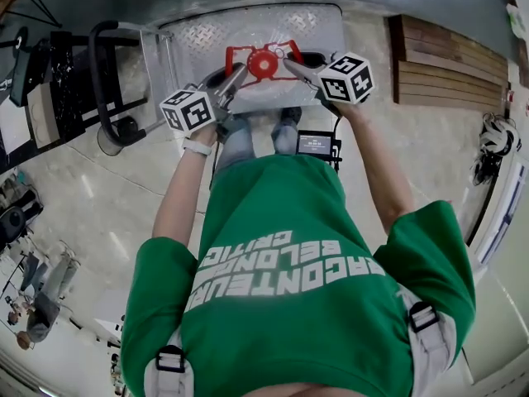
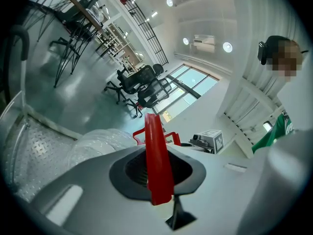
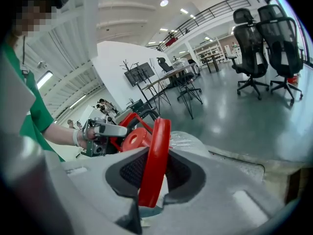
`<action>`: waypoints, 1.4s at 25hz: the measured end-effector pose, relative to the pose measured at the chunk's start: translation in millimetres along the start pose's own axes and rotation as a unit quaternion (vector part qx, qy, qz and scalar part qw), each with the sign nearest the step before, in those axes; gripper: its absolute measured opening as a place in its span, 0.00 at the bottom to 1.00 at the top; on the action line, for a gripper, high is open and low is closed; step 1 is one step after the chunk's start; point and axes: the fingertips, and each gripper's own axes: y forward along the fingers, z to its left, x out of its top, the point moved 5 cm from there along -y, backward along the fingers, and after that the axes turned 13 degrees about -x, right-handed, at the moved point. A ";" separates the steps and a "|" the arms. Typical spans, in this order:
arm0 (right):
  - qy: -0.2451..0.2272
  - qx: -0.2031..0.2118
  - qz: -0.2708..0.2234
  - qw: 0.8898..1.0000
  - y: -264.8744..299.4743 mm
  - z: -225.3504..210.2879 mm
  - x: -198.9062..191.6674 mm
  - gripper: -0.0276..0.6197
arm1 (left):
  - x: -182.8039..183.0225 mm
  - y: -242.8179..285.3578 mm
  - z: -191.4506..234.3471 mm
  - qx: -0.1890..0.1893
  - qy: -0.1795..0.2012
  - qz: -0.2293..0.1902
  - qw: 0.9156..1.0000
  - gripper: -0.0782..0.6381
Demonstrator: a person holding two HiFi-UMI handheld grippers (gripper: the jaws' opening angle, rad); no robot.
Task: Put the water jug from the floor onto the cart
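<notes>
The water jug (image 1: 263, 88) sits over the cart's (image 1: 194, 35) ribbed metal deck, red cap (image 1: 263, 63) upward. The views do not show whether its base touches the deck. The left gripper (image 2: 157, 176) is closed tight on one side of the jug's red handle (image 2: 152, 131). The right gripper (image 3: 152, 177) is clamped on the handle's other side, next to the cap. The cart's black push bar (image 1: 97, 81) stands to the left, above the grey floor (image 1: 107, 197).
</notes>
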 end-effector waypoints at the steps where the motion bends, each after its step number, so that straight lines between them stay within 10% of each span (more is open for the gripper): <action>1: 0.001 -0.001 0.003 1.000 3.7 -1.7 -2.4 0.14 | -1.7 0.3 4.3 0.003 -0.002 0.001 1.000 0.20; 35: 0.101 -0.051 0.121 0.986 159.9 -87.8 -118.5 0.11 | -95.3 29.3 192.1 0.115 -0.117 0.076 0.983 0.19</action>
